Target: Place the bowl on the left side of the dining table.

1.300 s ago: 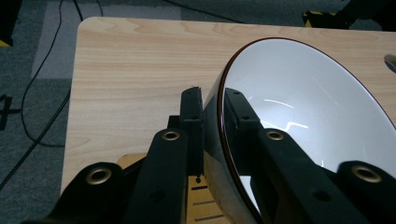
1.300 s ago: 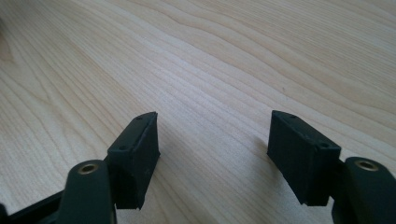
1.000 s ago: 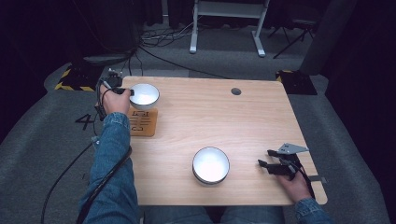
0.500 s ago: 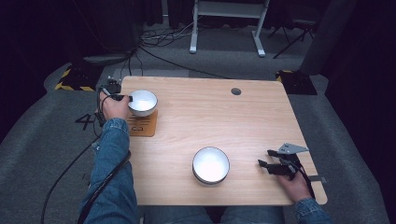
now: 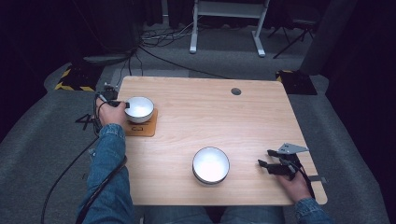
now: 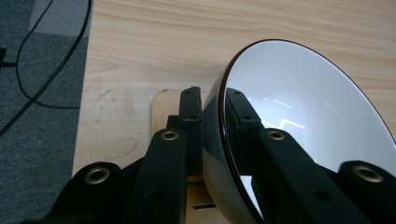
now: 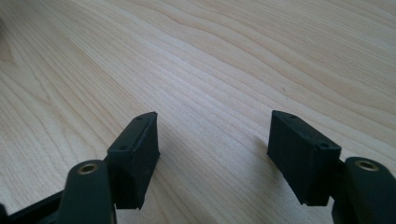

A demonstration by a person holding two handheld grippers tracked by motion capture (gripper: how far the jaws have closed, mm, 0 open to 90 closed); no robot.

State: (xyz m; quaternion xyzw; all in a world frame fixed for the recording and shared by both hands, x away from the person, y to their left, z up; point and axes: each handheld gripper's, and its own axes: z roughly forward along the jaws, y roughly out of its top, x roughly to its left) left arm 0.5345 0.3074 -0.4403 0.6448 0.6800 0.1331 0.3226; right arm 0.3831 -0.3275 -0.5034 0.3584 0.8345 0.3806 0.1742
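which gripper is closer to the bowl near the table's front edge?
Right. The right gripper sits open just beside that bowl, apart from it. The left gripper is across the table, clamped on the rim of the other bowl over the wooden coaster.

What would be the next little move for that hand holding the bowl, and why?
Probably lower it a touch more and then let go. The left gripper pinches the rim of the bowl, which sits tilted right over the wooden coaster, so setting it flat there looks like the aim.

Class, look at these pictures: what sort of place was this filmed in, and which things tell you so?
Probably a recording studio or lab, not a home: a lone light wooden table on grey carpet, black cables trailing across the floor, and a white metal stand against dark surroundings.
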